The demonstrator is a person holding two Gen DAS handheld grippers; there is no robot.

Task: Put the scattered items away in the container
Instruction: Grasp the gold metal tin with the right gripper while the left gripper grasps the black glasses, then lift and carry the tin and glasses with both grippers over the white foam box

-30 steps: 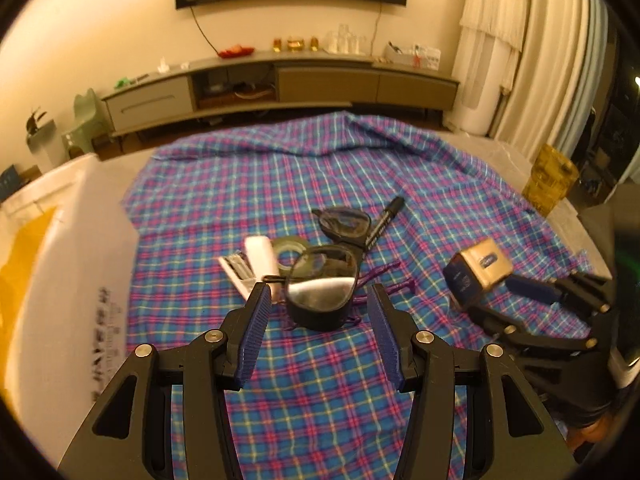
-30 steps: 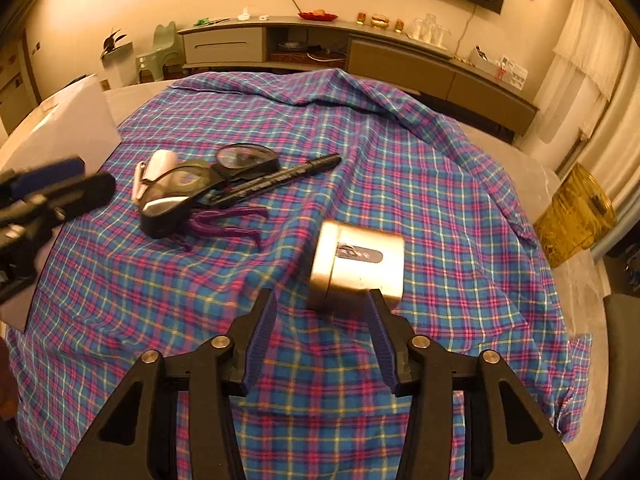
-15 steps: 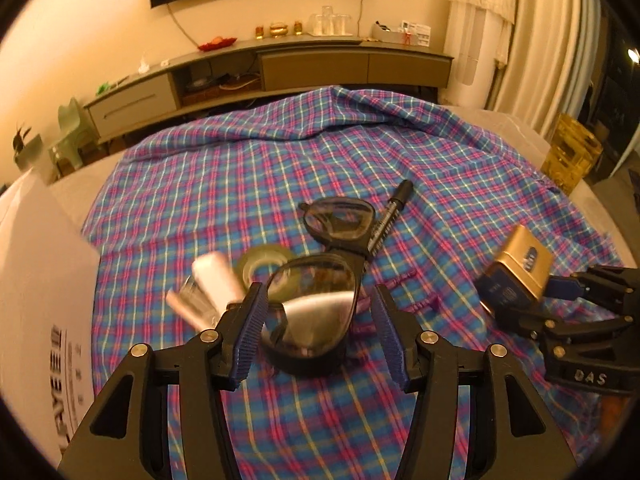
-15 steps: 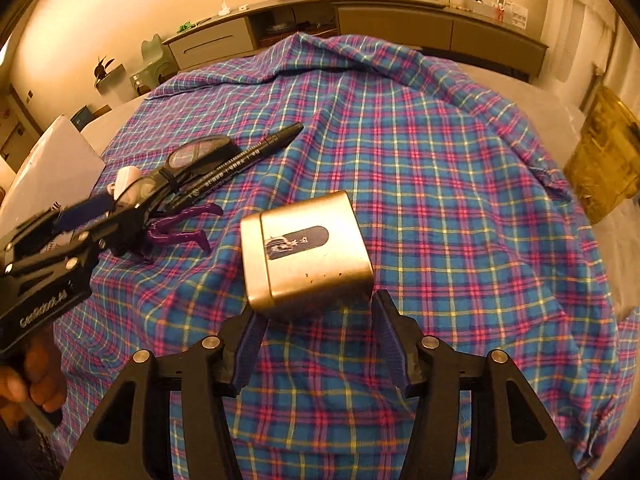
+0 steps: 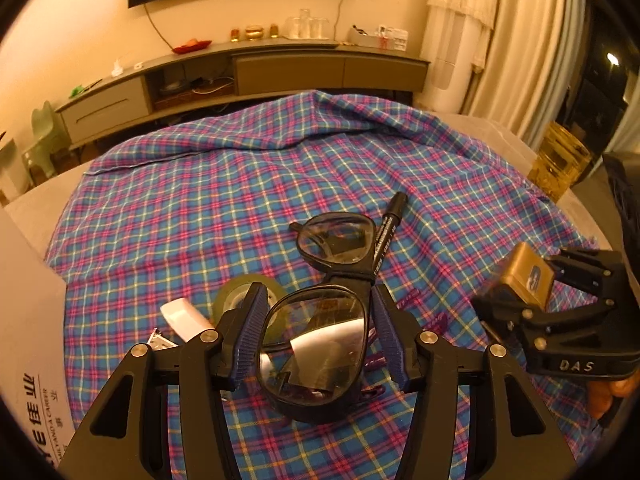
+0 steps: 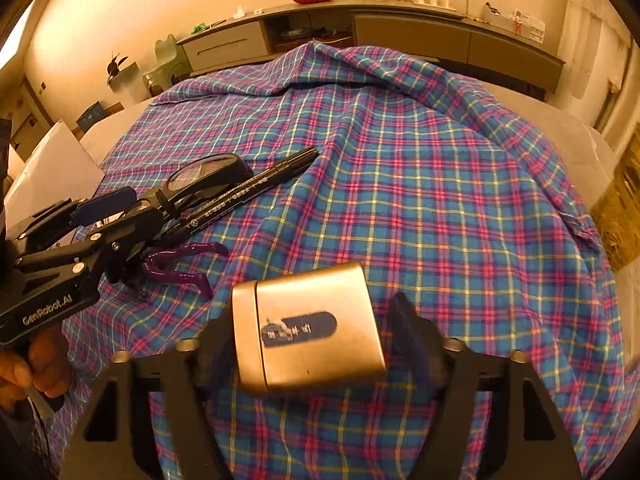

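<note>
Black-framed glasses (image 5: 320, 344) lie on the plaid cloth (image 5: 200, 220), and my left gripper (image 5: 318, 288) stands open with their near lens between its fingers. A black marker (image 5: 386, 236), a tape roll (image 5: 236, 296), a white tube (image 5: 184, 316) and a purple clip (image 6: 176, 264) lie around the glasses. The right wrist view shows the left gripper (image 6: 132, 208) low over that pile. A gold tin (image 6: 308, 332) lies flat on the cloth between the fingers of my right gripper (image 6: 308, 312). Its jaws are closing, with a gap still showing at the right finger.
A white printed cardboard box (image 5: 28, 320) stands at the cloth's left edge. A yellow container (image 5: 560, 164) sits beyond the table on the right. A long grey sideboard (image 5: 280, 68) lines the back wall. A hand (image 6: 28, 364) holds the left gripper's handle.
Both grippers have come forward and lower. The left fingers now flank the glasses' near lens. The gold tin, earlier ahead of the right fingertips, now sits between them.
</note>
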